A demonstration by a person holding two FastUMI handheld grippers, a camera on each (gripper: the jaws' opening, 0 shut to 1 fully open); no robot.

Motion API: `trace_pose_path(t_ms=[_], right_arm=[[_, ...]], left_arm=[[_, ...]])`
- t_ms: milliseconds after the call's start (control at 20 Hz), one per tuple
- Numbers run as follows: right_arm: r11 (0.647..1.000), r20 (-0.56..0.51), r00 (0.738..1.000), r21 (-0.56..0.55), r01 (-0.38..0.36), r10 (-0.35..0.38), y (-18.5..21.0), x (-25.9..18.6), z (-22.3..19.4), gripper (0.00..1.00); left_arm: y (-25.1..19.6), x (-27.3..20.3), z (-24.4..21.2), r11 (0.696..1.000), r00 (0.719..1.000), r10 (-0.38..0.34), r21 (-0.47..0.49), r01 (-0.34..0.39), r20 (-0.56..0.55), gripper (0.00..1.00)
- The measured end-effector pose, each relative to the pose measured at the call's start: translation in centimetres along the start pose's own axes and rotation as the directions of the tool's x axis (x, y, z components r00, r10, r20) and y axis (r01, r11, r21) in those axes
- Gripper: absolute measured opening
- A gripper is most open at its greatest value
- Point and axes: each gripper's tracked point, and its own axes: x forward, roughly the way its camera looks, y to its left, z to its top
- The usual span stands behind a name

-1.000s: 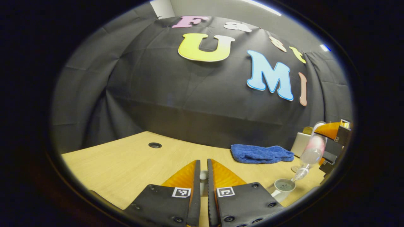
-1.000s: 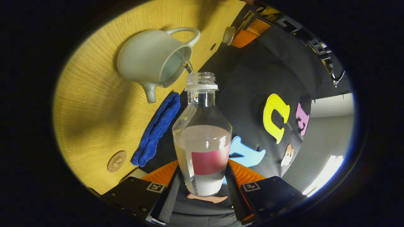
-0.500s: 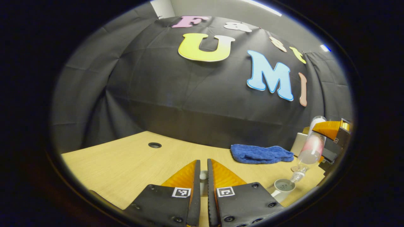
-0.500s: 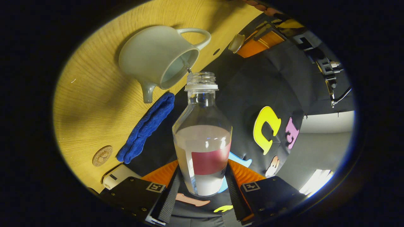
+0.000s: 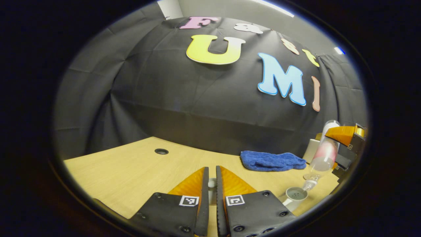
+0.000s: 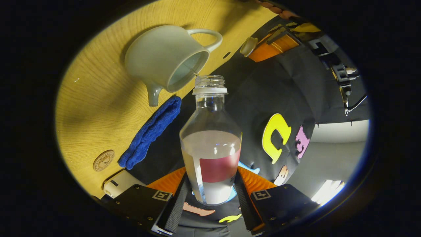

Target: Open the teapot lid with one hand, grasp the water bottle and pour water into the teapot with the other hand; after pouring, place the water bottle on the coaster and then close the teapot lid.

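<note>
My right gripper [image 6: 210, 173] is shut on the clear water bottle [image 6: 210, 144], which has a red label and is about half full. The bottle is tipped, its open mouth over the pale open teapot [image 6: 158, 59], and a thin thread of water [image 6: 194, 70] runs into it. My left gripper [image 5: 212, 170] is shut on the small teapot lid [image 5: 212, 183], held above the table to the left of the pot. The lid [image 6: 247, 46] also shows in the right gripper view. In the left gripper view, the teapot [image 5: 296, 195] and bottle [image 5: 324, 154] are at far right.
A round wooden coaster [image 6: 103, 160] lies on the wooden table [image 5: 131, 168] past a folded blue cloth [image 6: 149, 131], near a white box [image 6: 120, 182]. The table has a small round hole [image 5: 161, 151]. The black cloth wall closes off the back.
The bottle has tipped back a little and its mouth has risen slightly above the pot. The stream has thinned to a thread. My left gripper has held still with the lid.
</note>
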Motion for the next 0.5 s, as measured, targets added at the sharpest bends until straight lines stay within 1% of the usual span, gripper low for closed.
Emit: trace_pose_path(t_ms=[50, 100, 250, 300, 350, 400, 450, 500], right_arm=[[1.000, 0.000, 1.000, 0.001, -0.001, 0.001, 0.0, 0.0, 0.0, 0.73], [1.000, 0.001, 1.000, 0.011, -0.013, 0.013, 0.2, 0.0, 0.0, 0.74], [0.994, -0.007, 0.998, 0.083, -0.067, 0.068, 1.4, -0.1, -0.2, 0.74], [0.990, -0.011, 0.996, 0.114, -0.089, 0.091, 1.9, -0.1, -0.4, 0.74], [0.980, -0.008, 0.993, 0.157, -0.118, 0.121, 2.6, -0.2, -0.4, 0.74], [0.965, 0.001, 0.988, 0.212, -0.153, 0.156, 3.4, -0.4, -0.3, 0.74], [0.943, 0.012, 0.981, 0.274, -0.188, 0.192, 4.1, -0.6, -0.1, 0.74], [0.917, 0.022, 0.974, 0.333, -0.222, 0.227, 4.8, -0.9, 0.0, 0.74]], left_arm=[[0.0, 0.0, 0.0, 1.000, 1.000, 0.000, 0.000, 0.000, 0.000, 0.12], [0.0, 0.0, 0.0, 1.000, 1.000, 0.001, 0.000, -0.001, 0.000, 0.19], [0.0, -0.1, 0.1, 1.000, 1.000, 0.000, -0.003, 0.000, 0.001, 0.19], [0.1, -0.1, 0.2, 1.000, 1.000, 0.002, -0.005, -0.002, 0.003, 0.16], [0.0, -0.1, 0.2, 1.000, 1.000, 0.001, -0.007, -0.001, 0.004, 0.16], [0.1, -0.1, 0.2, 1.000, 1.000, 0.002, -0.009, -0.002, 0.005, 0.19], [0.0, -0.1, 0.1, 1.000, 1.000, 0.002, -0.011, -0.002, 0.006, 0.16], [0.0, -0.1, 0.1, 1.000, 1.000, 0.002, -0.012, -0.001, 0.007, 0.16]])
